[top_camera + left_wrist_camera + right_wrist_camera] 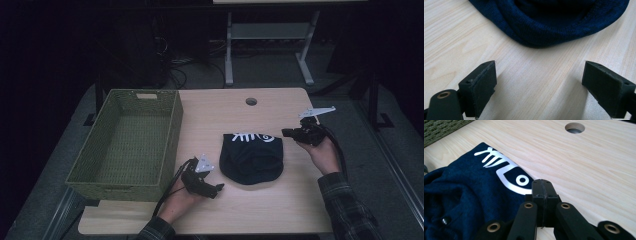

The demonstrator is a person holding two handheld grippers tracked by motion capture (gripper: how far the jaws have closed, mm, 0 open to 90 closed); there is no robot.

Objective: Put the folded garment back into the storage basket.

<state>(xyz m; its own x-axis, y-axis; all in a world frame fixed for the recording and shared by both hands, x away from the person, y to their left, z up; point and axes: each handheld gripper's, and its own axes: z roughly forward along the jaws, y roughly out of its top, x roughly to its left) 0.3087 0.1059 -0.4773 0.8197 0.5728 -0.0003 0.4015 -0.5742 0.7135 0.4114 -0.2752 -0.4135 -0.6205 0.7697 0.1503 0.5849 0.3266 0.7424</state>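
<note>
One dark blue shirt (251, 157) is bunched mid-surface (280, 210), right of one green basket (127, 142) | left tongs (219, 188) are spread open, empty, just left of the shirt | right tongs (285, 132) are pressed closed, empty, at its right edge

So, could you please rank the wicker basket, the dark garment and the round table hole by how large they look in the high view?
Largest to smallest:
1. green wicker basket
2. dark navy garment with white print
3. round hole in the table
The gaps are clear, so nearness to the camera does not change the order.
</note>
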